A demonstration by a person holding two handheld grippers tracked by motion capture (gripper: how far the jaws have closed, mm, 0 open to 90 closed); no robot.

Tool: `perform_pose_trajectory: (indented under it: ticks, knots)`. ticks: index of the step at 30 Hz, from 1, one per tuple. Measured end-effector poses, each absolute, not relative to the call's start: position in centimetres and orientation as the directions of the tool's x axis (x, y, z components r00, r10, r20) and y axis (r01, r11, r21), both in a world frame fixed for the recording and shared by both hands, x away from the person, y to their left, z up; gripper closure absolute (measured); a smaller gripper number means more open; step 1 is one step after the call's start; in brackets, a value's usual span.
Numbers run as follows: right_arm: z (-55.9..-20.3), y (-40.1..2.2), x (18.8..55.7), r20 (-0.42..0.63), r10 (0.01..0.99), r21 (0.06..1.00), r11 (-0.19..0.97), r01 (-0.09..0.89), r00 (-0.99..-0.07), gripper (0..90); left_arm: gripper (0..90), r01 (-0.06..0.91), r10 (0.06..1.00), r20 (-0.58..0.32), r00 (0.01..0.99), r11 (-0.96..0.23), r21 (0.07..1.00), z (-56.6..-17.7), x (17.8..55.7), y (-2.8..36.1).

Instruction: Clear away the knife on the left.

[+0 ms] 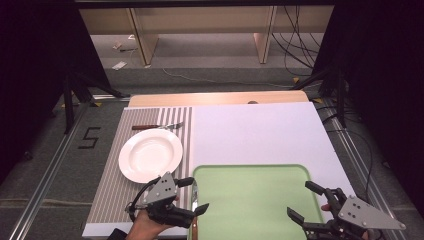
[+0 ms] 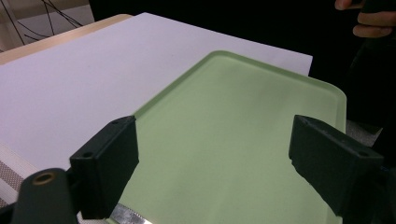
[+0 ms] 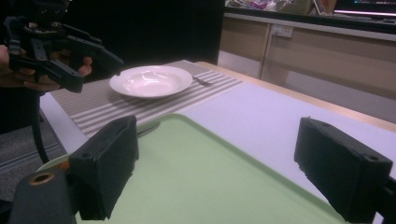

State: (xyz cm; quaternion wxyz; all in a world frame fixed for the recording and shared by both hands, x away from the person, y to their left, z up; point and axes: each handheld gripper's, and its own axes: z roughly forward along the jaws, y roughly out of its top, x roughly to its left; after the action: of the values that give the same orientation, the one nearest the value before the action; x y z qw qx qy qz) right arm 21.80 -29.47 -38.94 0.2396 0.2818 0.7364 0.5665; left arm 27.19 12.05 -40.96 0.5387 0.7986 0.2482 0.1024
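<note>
1. Left gripper (image 1: 192,196): fingers (image 2: 109,158) spread wide, nothing between them. It hovers over the near-left edge of the green tray (image 1: 260,172), right above a knife (image 1: 194,200) that lies along that edge.
2. Right gripper (image 1: 305,201): fingers (image 3: 109,161) also released and empty, hanging over the tray's near-right corner.
3. The knife's blade runs beside the tray's left rim, and its handle points toward the person. In the left gripper view a sliver of blade (image 2: 128,217) shows just below the left finger. I can't tell whether the blade rests on the rim or just beside it.
4. Further out: a white plate (image 1: 150,155) sits on the striped placemat (image 1: 107,195), left of the tray. A fork (image 1: 157,126) lies across the mat beyond the plate, apart from it. The tray is empty and sits on a white sheet (image 1: 255,132) covering the worktop.
5. Step, as I read it: pre-grasp on the knife. Nothing has been picked up yet.
6. Next move calls for lowering the left gripper, straddling the knife across its narrow width, and closing near the handle end. The blade is thin and flat, so a slip is likely. Keep the fingers clear of the tray rim.
</note>
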Motion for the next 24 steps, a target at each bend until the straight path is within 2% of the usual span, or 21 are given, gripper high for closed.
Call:
perform_pose_trajectory:
  ticks: [24]
  knots:
    - [-38.95,-29.47,21.79,-0.035,0.683,0.970,0.199,0.140,-0.729,14.8,15.9,0.295,0.500,-0.109,0.859,-0.309,0.904,-41.14,27.40,11.85]
